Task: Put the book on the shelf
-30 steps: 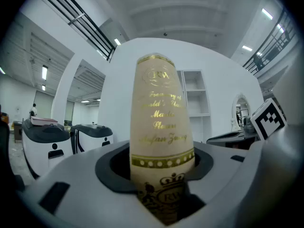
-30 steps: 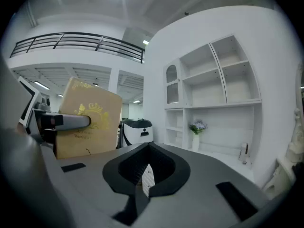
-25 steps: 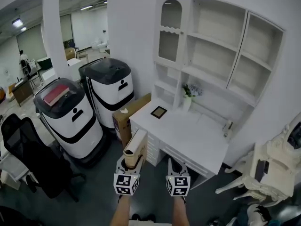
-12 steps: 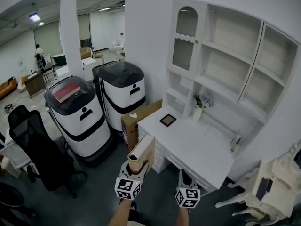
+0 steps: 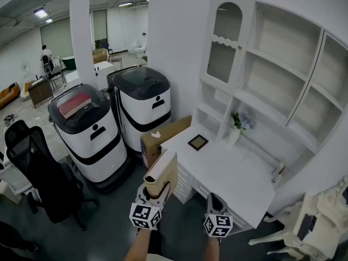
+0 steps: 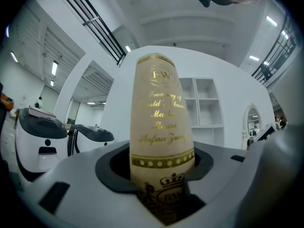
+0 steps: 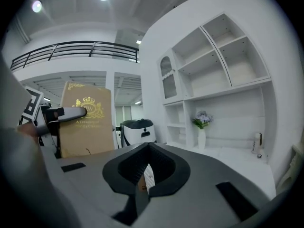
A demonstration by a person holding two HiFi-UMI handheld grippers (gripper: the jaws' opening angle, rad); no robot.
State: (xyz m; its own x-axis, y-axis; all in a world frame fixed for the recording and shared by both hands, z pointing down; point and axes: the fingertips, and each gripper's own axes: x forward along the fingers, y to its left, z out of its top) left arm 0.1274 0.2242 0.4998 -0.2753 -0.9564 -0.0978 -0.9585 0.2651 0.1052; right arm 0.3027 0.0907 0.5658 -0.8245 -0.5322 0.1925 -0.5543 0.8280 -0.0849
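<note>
The left gripper point(image 5: 154, 192) is clamped on the lower end of a tan book point(image 5: 163, 172) with gold lettering. The book stands upright between the jaws and rises well above them, its spine turned back toward the gripper's own camera. It hangs over the floor just off the near left corner of the white surface point(image 5: 239, 175), below the empty shelf point(image 5: 272, 69) that stands on that surface. The right gripper point(image 5: 216, 202), beside that same edge, is empty, with its jaws drawn almost together.
</note>
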